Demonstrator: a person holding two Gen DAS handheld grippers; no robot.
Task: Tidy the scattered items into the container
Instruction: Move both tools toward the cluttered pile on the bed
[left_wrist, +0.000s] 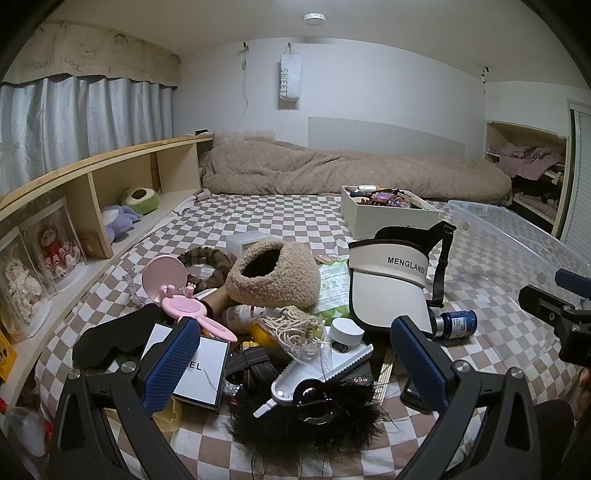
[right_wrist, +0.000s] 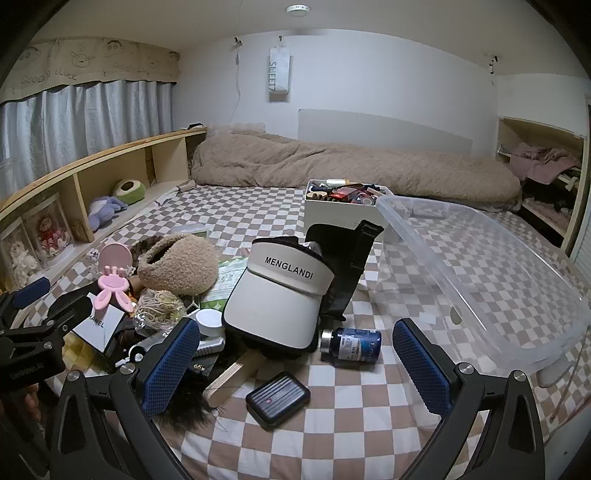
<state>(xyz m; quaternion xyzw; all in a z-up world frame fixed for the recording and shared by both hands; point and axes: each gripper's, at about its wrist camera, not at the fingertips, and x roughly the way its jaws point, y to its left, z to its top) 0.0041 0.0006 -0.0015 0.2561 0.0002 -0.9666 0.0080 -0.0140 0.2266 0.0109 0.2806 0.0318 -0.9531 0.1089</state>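
While the clear tub sat empty at the right of the frame, the right gripper hovered with jaws spread wide and nothing between them, the blue bottle and black case lying just ahead. The left gripper, likewise released, hung over the clutter at lower centre, a white visor beyond it.

Even, fairly bright indoor light comes from the round white ceiling lamp, leaving only soft shadows. Both fisheye views bend straight lines strongly and darken to black at the corners. Focus is sharp, without glare.
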